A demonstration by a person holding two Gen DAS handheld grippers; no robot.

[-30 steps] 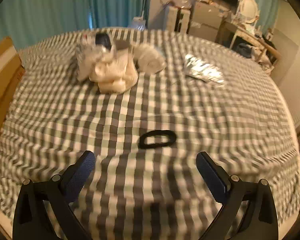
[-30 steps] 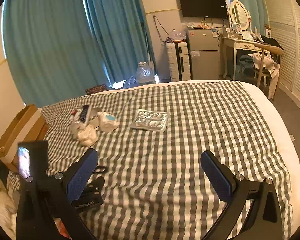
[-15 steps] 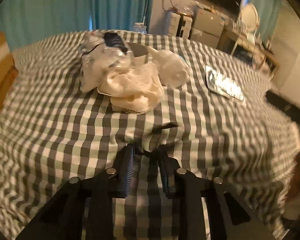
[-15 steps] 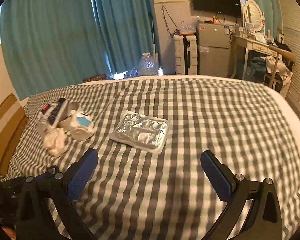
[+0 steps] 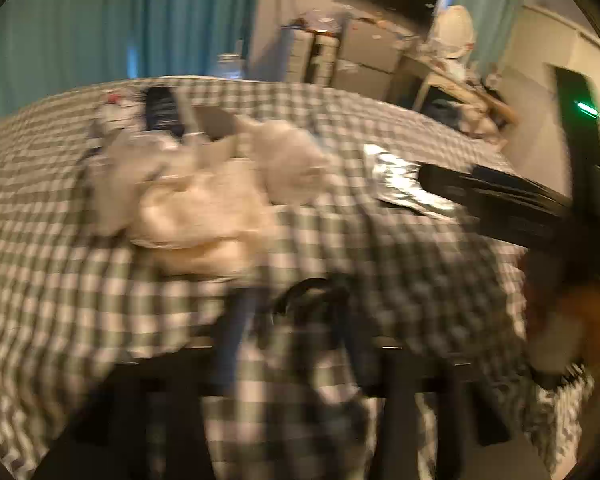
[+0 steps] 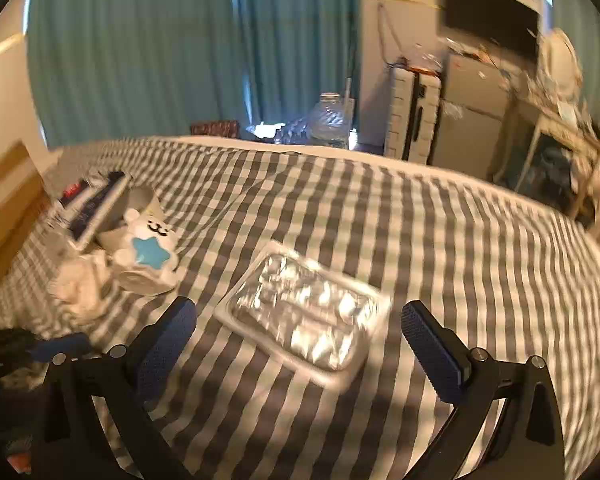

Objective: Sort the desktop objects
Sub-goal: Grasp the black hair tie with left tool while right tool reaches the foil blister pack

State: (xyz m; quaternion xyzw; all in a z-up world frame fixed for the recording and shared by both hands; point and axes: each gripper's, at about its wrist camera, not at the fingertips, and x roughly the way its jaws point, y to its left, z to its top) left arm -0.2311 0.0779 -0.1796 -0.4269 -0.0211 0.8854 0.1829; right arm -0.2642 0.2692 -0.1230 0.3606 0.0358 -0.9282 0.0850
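Black elastic hair loop (image 5: 308,300), blurry, is seen on the checked bedspread (image 5: 60,280) between the opening jaws of the left gripper (image 5: 296,336), apparently dropped beside the white pile, while the right gripper (image 6: 300,336) is held wide open, lined up on the silver foil pack (image 6: 304,320).

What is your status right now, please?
Left gripper opening over black ring. Right gripper open, foil pack ahead. Nothing blocking.

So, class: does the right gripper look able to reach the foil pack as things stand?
Probably yes: the right gripper is open, the foil pack lies flat just ahead between its fingers, with nothing in the way.
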